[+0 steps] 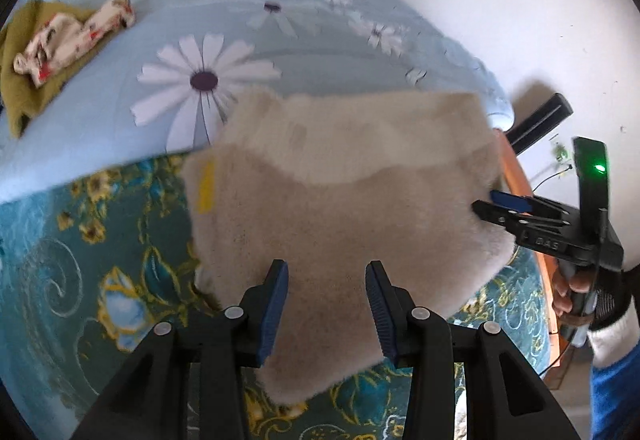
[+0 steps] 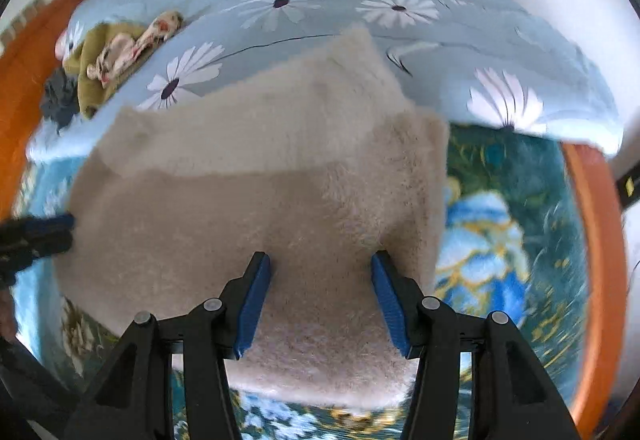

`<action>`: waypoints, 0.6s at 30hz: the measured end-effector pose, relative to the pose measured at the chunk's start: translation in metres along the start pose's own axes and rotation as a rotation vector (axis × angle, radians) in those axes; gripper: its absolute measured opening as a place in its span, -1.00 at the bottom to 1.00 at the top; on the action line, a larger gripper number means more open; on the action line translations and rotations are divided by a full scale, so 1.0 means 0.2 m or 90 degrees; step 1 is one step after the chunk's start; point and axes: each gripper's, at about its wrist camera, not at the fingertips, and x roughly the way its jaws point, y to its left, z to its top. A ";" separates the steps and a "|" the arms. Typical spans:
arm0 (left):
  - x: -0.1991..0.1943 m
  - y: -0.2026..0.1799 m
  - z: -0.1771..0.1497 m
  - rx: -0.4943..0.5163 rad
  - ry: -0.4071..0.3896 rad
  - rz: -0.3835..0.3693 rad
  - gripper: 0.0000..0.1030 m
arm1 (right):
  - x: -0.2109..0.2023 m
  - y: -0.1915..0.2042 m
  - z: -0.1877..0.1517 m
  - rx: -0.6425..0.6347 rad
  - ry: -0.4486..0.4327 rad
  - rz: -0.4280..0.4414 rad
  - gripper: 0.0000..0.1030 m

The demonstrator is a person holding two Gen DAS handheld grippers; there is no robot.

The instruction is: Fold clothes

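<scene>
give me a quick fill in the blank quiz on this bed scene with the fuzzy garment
1. The fuzzy garment between the grippers is ____ in colour.
2. The light blue quilt is printed with white ____.
3. The left gripper has its jaws ____ over the garment.
4. The floral cloth lies on a ____-green cloth.

Missing words: beige; daisies; open; olive

A fluffy beige garment (image 1: 340, 208) lies folded on the teal flowered blanket (image 1: 100, 260). The left gripper (image 1: 327, 304) stands with its jaws apart over the near edge of the garment. At the right edge of the garment, the right gripper (image 1: 494, 204) touches the fabric; a hand (image 1: 570, 290) holds it. Beyond the garment is a light blue daisy quilt (image 1: 200, 80), and on its far left lie an olive cloth (image 1: 24, 80) and a floral cloth (image 1: 72, 36).
</scene>
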 end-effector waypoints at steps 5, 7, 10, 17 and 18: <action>0.13 0.01 0.00 0.003 0.045 0.014 -0.13 | 0.06 -0.06 0.02 0.040 -0.015 0.029 0.06; 0.18 0.01 -0.01 0.004 0.064 0.019 -0.12 | 0.08 -0.06 0.05 0.043 -0.014 0.028 0.08; 0.20 0.03 -0.01 -0.001 0.071 0.020 -0.11 | 0.09 -0.02 0.05 0.033 -0.015 0.020 0.12; 0.05 0.09 -0.06 -0.037 0.019 -0.007 -0.11 | 0.00 0.02 0.12 0.037 -0.025 0.014 0.12; 0.04 0.10 -0.06 -0.037 0.017 -0.004 -0.10 | -0.03 0.04 0.15 0.028 -0.038 0.013 0.12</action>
